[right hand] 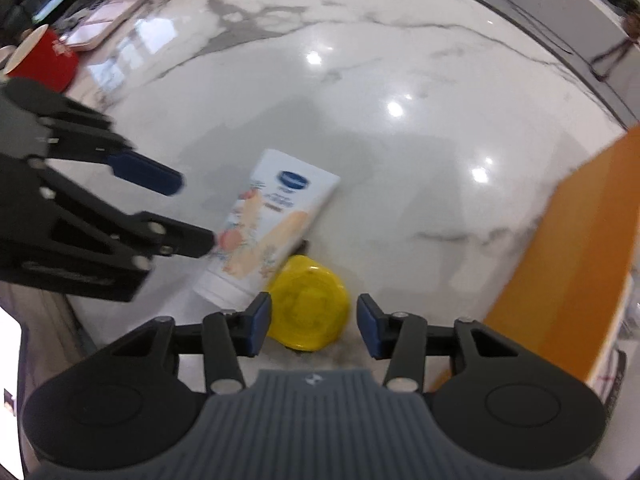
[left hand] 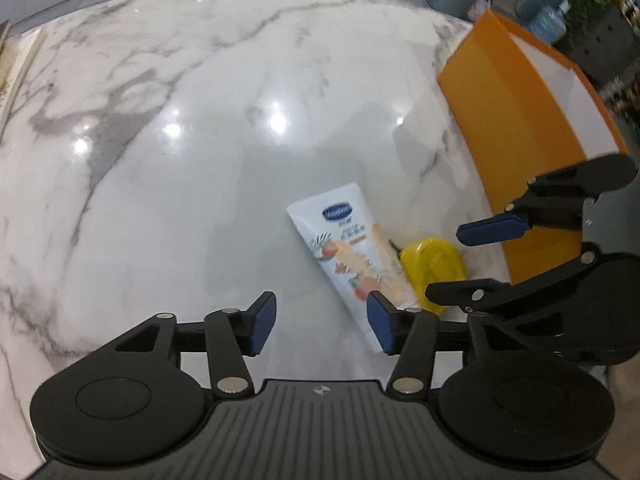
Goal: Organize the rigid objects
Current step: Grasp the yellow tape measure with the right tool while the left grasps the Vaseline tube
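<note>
On marble top: Vaseline tube, yellow lid; both grippers parted, empty

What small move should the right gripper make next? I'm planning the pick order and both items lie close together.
Probably lower the right gripper straight down and close on the yellow round lid. Its open jaws already straddle the lid, which lies flat on the marble table against the lotion tube. The left gripper is open, holding nothing.
</note>
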Motion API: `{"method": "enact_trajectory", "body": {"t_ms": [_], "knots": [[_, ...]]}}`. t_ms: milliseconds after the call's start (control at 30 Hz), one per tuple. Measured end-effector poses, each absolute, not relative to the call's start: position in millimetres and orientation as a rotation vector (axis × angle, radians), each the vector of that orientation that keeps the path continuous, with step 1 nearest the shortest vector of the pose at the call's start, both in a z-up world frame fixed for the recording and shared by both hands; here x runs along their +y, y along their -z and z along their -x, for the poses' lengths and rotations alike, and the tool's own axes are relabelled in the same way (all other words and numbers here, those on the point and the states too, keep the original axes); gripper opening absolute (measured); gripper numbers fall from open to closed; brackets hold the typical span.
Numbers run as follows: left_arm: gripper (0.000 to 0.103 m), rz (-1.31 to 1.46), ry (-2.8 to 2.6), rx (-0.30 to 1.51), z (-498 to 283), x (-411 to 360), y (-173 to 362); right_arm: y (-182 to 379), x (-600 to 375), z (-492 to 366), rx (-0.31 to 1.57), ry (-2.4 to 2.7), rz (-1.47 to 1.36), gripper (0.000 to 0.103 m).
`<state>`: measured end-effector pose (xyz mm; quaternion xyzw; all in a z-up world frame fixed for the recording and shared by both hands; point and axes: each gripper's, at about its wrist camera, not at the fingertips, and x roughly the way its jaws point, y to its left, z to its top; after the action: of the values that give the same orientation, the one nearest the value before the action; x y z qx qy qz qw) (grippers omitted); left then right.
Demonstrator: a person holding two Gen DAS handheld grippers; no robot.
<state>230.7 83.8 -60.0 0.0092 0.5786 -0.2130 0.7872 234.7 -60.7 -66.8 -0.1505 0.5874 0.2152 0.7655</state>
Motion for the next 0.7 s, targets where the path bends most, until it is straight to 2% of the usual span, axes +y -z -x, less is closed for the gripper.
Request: {"method": "enact_trajectory", "body": {"t_ms": [100, 267, 433, 533, 700], "knots": [[0.074, 0.051, 0.421, 1.244, -231, 86, 54, 63, -68, -236, 1.272, -0.451, 0.305, 0.050], [0.076, 0.140, 0.333, 1.295, -239, 76, 61, 60, -74, -229, 1.267, -0.458, 0.311, 0.051], [0.075, 0.187, 0.293, 1.314, -248, 62, 68, 61, -77, -226, 1.265, -0.465, 0.270, 0.051], [0.068, 0.143, 0.252, 1.346, -250, 51, 77, 64, -76, -225, 1.276, -0.466, 0.228, 0.051], [0.064, 0.082, 0.241, 1.336, -251, 49, 82, 68, -72, -225, 1.266, -0.423, 0.180, 0.052]]}}
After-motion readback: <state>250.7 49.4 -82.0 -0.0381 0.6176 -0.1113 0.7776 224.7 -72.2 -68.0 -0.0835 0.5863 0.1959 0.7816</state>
